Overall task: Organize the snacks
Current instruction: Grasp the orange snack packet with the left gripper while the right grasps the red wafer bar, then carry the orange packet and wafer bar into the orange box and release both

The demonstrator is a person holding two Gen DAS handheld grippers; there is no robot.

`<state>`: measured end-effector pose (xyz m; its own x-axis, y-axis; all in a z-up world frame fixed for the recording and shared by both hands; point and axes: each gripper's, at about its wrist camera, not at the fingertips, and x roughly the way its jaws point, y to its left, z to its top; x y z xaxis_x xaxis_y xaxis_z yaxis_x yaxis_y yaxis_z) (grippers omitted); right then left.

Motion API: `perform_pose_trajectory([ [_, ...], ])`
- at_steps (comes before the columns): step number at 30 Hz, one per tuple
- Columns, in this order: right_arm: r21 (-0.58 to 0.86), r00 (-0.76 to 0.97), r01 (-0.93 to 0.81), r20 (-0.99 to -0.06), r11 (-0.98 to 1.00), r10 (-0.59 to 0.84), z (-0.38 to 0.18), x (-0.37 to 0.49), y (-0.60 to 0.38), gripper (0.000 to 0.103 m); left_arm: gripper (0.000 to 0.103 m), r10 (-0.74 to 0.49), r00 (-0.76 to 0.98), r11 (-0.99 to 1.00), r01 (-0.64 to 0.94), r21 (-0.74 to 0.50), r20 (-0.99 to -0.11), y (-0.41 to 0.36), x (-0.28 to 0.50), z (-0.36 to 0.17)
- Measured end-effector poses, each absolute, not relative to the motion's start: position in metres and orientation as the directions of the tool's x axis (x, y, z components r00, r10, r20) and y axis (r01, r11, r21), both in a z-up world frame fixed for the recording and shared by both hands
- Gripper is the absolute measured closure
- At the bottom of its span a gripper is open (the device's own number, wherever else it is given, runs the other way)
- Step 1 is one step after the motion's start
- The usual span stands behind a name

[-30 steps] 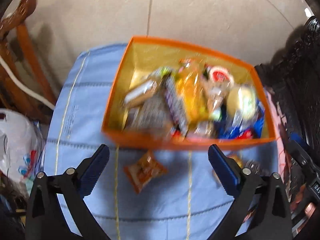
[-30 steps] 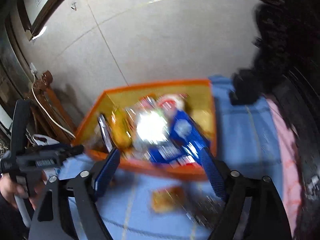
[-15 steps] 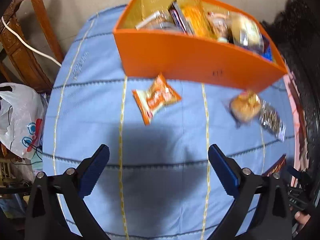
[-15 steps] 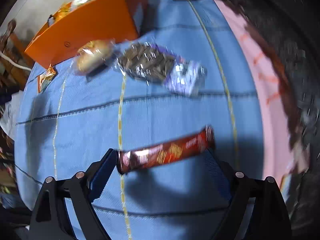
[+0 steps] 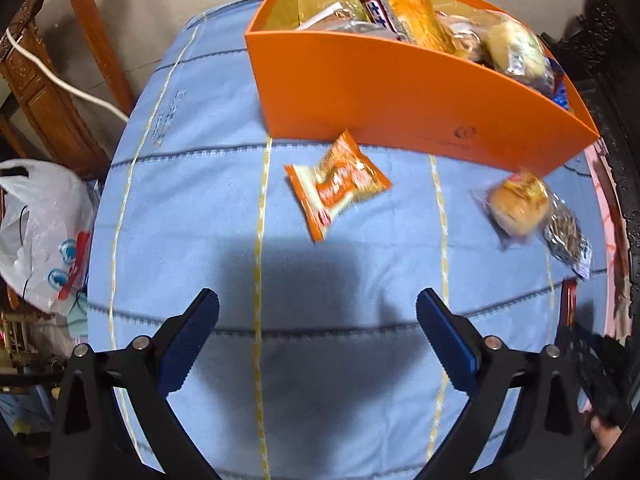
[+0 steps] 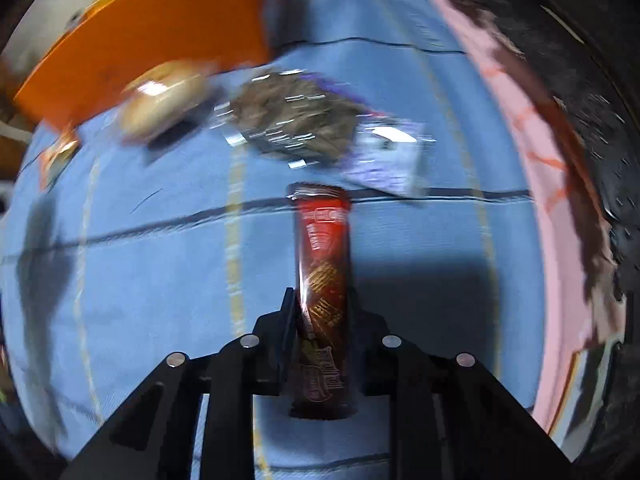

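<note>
Right hand-held gripper (image 6: pixel 322 312): jaws just closed, clamped on red snack bar (image 6: pixel 323 264) above blue table (image 6: pixel 160 280) | left hand-held gripper (image 5: pixel 318 330): jaws wide, nothing between | orange box (image 5: pixel 400 96): full of snacks; orange packet (image 5: pixel 340 186), wrapped bun (image 5: pixel 516 206) and dark packet (image 5: pixel 568 240) lie beside it

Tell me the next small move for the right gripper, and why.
Probably lift. The right gripper has just closed on the red biscuit pack, which lies on the blue cloth; the orange box stands beyond it.
</note>
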<state>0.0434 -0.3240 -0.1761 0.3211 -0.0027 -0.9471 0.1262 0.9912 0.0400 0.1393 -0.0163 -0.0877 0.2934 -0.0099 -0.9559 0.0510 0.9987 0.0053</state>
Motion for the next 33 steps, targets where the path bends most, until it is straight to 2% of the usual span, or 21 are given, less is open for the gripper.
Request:
perform_pose_trajectory([
  [7,0.229,0.365,0.028,-0.909,0.973,0.203,-0.152,0.037,-0.302,0.080,0.006,-0.006,0.339,0.989,0.139,0.044,-0.941,-0.020,0.182,-0.106],
  [8,0.250,0.374,0.023,-0.900,0.968,0.223,-0.148,0.039,-0.300,0.080,0.010,-0.002,0.341,0.988,0.148,0.051,-0.940,-0.021,0.188,-0.109],
  [9,0.268,0.380,0.022,-0.893,0.963,0.240,-0.145,0.041,-0.299,0.080,0.025,-0.012,0.336,0.986,0.161,0.045,-0.942,-0.022,0.192,-0.112],
  [10,0.282,0.384,0.022,-0.888,0.959,0.253,-0.142,0.044,-0.297,0.080,0.034,-0.035,0.308,0.982,0.186,0.025,-0.951,-0.024,0.198,-0.117],
  [11,0.293,0.387,0.021,-0.884,0.956,0.263,-0.140,0.048,-0.296,0.080,0.049,-0.044,0.281,0.980,0.200,0.014,-0.959,-0.025,0.202,-0.123],
  [12,0.296,0.387,0.020,-0.883,0.955,0.266,-0.138,0.050,-0.296,0.080,0.055,-0.045,0.249,0.978,0.209,0.008,-0.967,-0.026,0.207,-0.130],
  [14,0.308,0.387,0.015,-0.879,0.951,0.278,-0.135,0.054,-0.298,0.080,0.057,-0.018,0.232,0.976,0.215,0.033,-0.972,-0.027,0.211,-0.141],
  [18,0.322,0.382,-0.015,-0.873,0.947,0.303,-0.133,0.067,-0.295,0.080,0.057,-0.038,0.251,0.975,0.220,0.019,-0.967,-0.023,0.213,-0.145],
  [19,0.324,0.382,-0.025,-0.871,0.946,0.309,-0.129,0.067,-0.297,0.080,0.062,-0.038,0.258,0.972,0.235,0.025,-0.965,-0.025,0.213,-0.145],
  [20,0.327,0.382,-0.039,-0.868,0.944,0.317,-0.128,0.070,-0.293,0.080,0.076,-0.046,0.266,0.966,0.256,0.025,-0.963,-0.027,0.211,-0.144],
  [21,0.333,0.385,-0.052,-0.863,0.942,0.326,-0.125,0.072,-0.288,0.080,0.081,-0.032,0.267,0.964,0.264,0.041,-0.963,-0.029,0.210,-0.143],
  [24,0.351,0.402,-0.096,-0.842,0.931,0.359,-0.111,0.077,-0.279,0.080,0.085,-0.055,0.266,0.972,0.236,0.010,-0.962,-0.026,0.203,-0.134],
  [26,0.364,0.418,-0.122,-0.825,0.923,0.381,-0.099,0.078,-0.278,0.080,0.085,-0.128,0.277,0.975,0.209,-0.070,-0.952,-0.020,0.194,-0.117],
  [33,0.379,0.499,-0.192,-0.757,0.906,0.422,-0.049,0.092,-0.281,0.080,0.085,-0.245,0.360,0.961,0.216,-0.175,-0.900,-0.011,0.171,-0.049],
])
